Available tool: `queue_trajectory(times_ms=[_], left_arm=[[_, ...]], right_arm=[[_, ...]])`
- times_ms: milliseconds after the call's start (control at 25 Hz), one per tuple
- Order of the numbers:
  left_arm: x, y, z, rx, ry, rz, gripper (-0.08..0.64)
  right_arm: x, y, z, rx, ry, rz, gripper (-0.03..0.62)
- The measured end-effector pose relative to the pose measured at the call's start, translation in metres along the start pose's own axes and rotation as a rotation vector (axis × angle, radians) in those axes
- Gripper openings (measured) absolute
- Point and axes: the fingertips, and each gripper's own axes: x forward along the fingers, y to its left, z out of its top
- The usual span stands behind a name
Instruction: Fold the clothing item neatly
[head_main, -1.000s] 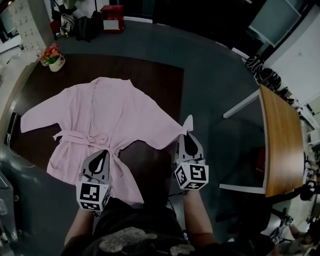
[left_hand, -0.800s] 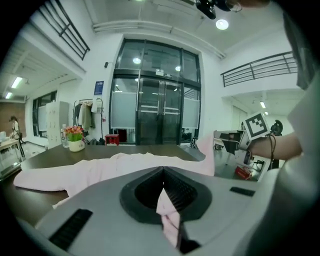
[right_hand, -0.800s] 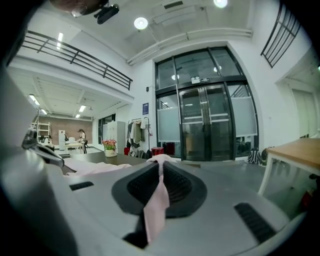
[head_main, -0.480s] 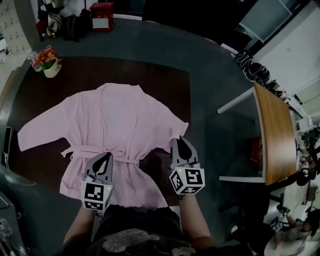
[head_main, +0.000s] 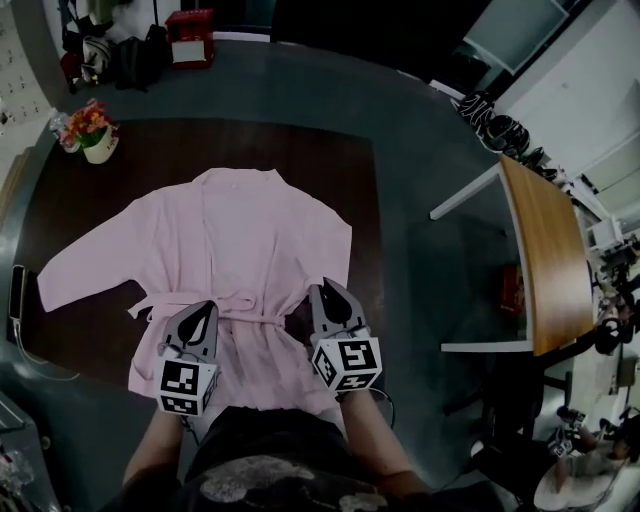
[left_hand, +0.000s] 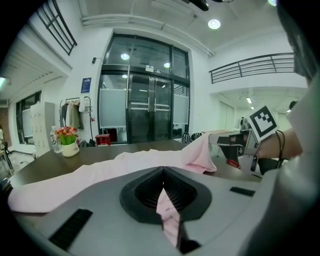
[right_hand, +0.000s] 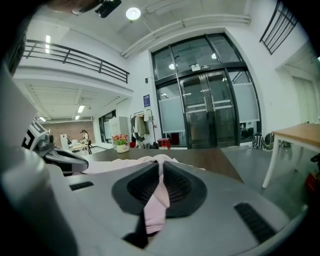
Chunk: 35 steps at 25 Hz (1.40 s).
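Note:
A pink robe (head_main: 240, 240) lies spread face up on the dark brown table (head_main: 345, 165), its left sleeve stretched out and its belt across the waist. My left gripper (head_main: 203, 310) sits over the lower left front near the belt, shut on a pinch of pink cloth (left_hand: 167, 212) that shows between its jaws in the left gripper view. My right gripper (head_main: 325, 290) is at the robe's lower right edge, shut on a strip of pink cloth (right_hand: 156, 200). The right sleeve lies drawn in toward the body, with no sleeve sticking out on that side.
A flower pot (head_main: 88, 132) stands at the table's far left corner. A red box (head_main: 188, 38) and dark bags (head_main: 110, 55) sit on the floor beyond. A wooden table (head_main: 545, 260) stands to the right, across a strip of grey floor. A dark flat object (head_main: 15, 292) lies at the left edge.
My right gripper has moved left and inward with the right sleeve's end, so the sleeve no longer sticks out to the right. The left gripper has kept its hold near the belt.

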Motion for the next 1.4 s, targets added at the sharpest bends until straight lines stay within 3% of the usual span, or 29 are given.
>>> queue_trajectory(times_ms=[160,480,640,840,1000,1200,1400], left_arm=[[-0.015,-0.008,0.010,-0.117,-0.041,0.033,0.009],[-0.044,0.006,0.026,-0.049,-0.060,0.155,0.009],[-0.052,0.039,0.031,-0.036,-0.069,0.199,0.009],[-0.053,0.085,0.035,-0.020,-0.086,0.172,0.009],[-0.050,0.126,0.039,0.013,-0.084,0.112,0.009],[-0.046,0.188,0.035,0.006,-0.072,0.077,0.009],[-0.046,0.229,0.024,-0.020,-0.056,0.074,0.009]], right_arm=[[-0.008,-0.007,0.008,0.012,-0.033,0.016,0.017],[-0.004,-0.015,0.022,0.049,-0.075,0.021,0.017],[0.009,-0.001,0.047,-0.022,-0.095,0.011,0.017],[0.037,0.034,0.083,-0.089,-0.149,-0.006,0.017],[0.069,0.073,0.093,-0.118,-0.137,-0.062,0.017],[0.111,0.126,0.083,-0.141,-0.096,-0.080,0.017],[0.144,0.186,0.054,-0.198,-0.017,-0.003,0.017]])
